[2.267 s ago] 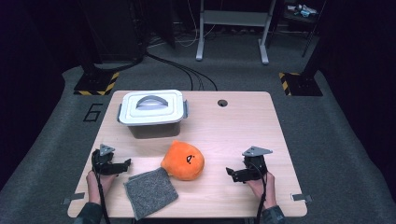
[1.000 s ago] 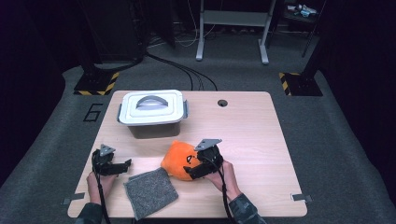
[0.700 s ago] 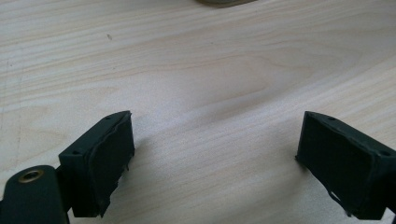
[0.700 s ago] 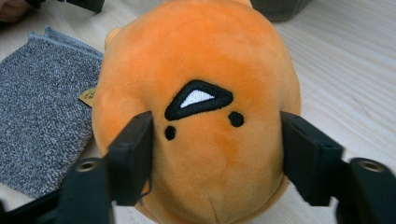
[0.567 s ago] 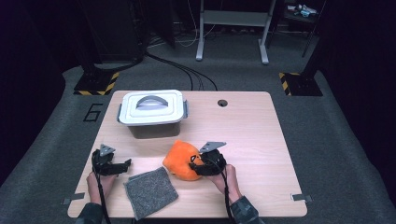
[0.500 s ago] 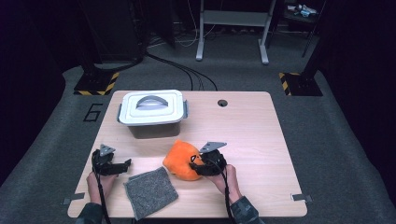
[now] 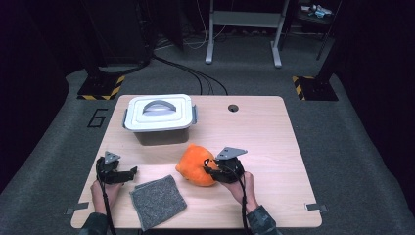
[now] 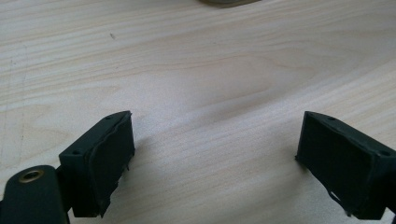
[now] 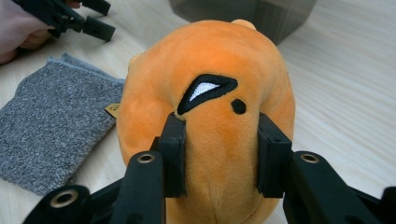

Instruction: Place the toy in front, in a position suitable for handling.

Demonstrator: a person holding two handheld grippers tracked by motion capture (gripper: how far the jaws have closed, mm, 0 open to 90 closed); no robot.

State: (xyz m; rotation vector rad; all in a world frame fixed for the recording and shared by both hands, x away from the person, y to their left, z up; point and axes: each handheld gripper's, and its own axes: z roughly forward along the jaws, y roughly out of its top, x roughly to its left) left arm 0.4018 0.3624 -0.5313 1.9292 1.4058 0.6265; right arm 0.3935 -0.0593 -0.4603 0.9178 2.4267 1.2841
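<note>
Right gripper moved in from the table's right side, now pinching the orange plush, probably to lift it. Left gripper idle, wide apart, holding nothing.

A grey cloth lies flat on the counter, between the two tools and just nearer the person. A white lidded box with a grey handle, apparently closed, stands well beyond both tools.

Table: light wood, round hole near far edge. On it: lidded grey container, orange plush toy, grey cloth at near edge.
</note>
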